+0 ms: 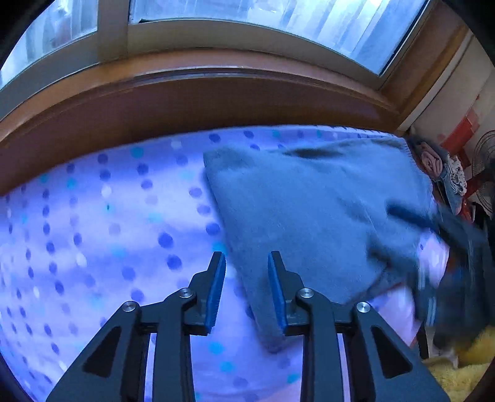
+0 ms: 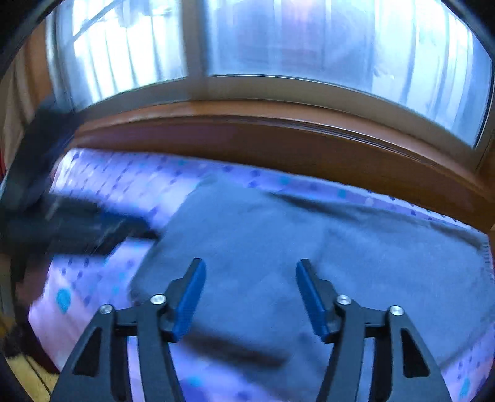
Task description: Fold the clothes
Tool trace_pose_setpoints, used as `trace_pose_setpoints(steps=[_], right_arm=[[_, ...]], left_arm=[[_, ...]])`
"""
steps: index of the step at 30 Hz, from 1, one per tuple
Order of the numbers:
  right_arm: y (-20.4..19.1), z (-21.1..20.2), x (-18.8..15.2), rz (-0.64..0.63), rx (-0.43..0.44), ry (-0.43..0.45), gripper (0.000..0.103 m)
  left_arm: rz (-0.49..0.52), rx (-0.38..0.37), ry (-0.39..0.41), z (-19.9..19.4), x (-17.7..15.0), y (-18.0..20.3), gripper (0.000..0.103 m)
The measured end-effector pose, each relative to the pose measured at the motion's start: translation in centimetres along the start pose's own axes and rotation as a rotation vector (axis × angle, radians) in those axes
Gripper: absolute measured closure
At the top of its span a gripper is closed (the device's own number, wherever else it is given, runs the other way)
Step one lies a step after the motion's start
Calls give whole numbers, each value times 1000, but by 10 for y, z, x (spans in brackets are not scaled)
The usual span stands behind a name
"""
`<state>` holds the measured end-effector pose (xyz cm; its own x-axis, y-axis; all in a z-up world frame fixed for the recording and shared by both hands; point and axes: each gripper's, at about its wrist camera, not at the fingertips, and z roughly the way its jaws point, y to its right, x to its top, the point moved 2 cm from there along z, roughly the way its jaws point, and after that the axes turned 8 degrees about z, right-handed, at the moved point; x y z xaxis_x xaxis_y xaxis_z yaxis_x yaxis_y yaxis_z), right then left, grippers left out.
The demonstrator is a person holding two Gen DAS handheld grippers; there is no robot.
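**Both grippers open above a grey-blue garment on the bed**

In the left wrist view, a lilac sheet (image 1: 92,232) with blue dots covers the bed on the left. The left gripper (image 1: 246,263) hangs over the near left edge of the grey-blue garment (image 1: 309,210), its jaws a little apart with nothing pinched between them. The garment lies flat, reaching toward the wooden sill (image 1: 216,102) under the window (image 1: 247,18). Farther right sits a heap of clothes (image 1: 445,173).

In the right wrist view, the right gripper (image 2: 250,269) hovers over the garment (image 2: 263,232), jaws wide and empty.
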<state>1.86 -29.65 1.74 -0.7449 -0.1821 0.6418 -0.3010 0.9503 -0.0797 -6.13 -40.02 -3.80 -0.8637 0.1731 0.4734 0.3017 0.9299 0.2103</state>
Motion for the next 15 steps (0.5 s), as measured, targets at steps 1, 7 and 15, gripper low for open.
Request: trace_pose_setpoints(steps=[1, 7, 15], right_arm=[[-13, -4, -9, -24, -14, 8, 39], [-84, 9, -35, -213, -113, 64, 38], [-108, 40, -41, -218, -179, 50, 38]], left_arm=[[-2, -27, 2, 3, 4, -3, 73], [-128, -211, -2, 25, 18, -31, 61], [-157, -338, -45, 50, 16, -38, 52]])
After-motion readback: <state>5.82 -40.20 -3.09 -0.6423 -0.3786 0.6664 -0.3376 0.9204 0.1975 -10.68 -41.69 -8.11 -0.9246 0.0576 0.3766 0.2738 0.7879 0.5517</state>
